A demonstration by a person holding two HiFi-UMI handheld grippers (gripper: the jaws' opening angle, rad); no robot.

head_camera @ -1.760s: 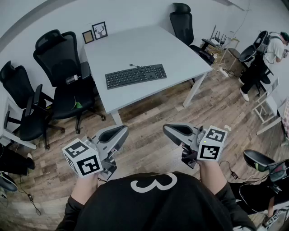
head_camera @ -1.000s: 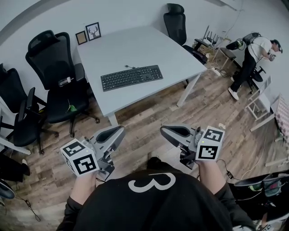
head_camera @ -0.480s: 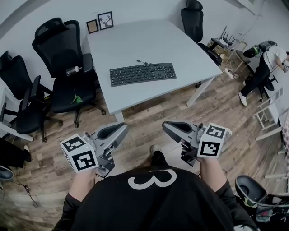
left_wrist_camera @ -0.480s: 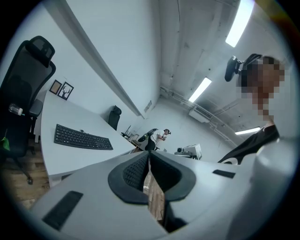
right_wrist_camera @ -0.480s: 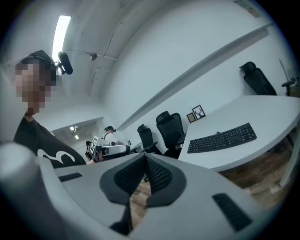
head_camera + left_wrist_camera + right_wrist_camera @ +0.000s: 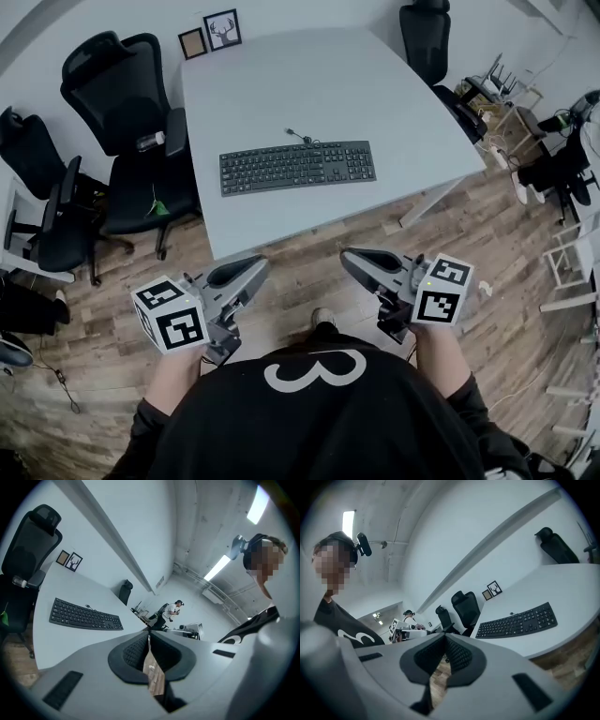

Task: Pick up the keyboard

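Note:
A black keyboard [image 6: 298,167] lies flat near the front edge of a pale grey table [image 6: 309,84], with its cable end toward the back. Both grippers are held over the wooden floor, short of the table's front edge and apart from the keyboard. My left gripper [image 6: 251,269] is shut with nothing in it, below the keyboard's left half. My right gripper [image 6: 353,258] is shut and empty too, below its right half. In the left gripper view the keyboard [image 6: 84,616] is ahead to the left of the shut jaws [image 6: 149,637]. In the right gripper view the keyboard [image 6: 518,620] is ahead to the right of the jaws [image 6: 444,639].
Black office chairs [image 6: 122,84] [image 6: 47,216] stand left of the table, another [image 6: 427,37] at its back right. Two small picture frames [image 6: 222,28] lean at the table's far edge. Clutter and a person [image 6: 562,159] are at the far right. A table leg [image 6: 431,202] slants at the front right.
The table and keyboard have come closer and lower in the head view. Both shut grippers have advanced toward the table's front edge. The person at the right has slid toward the frame's edge.

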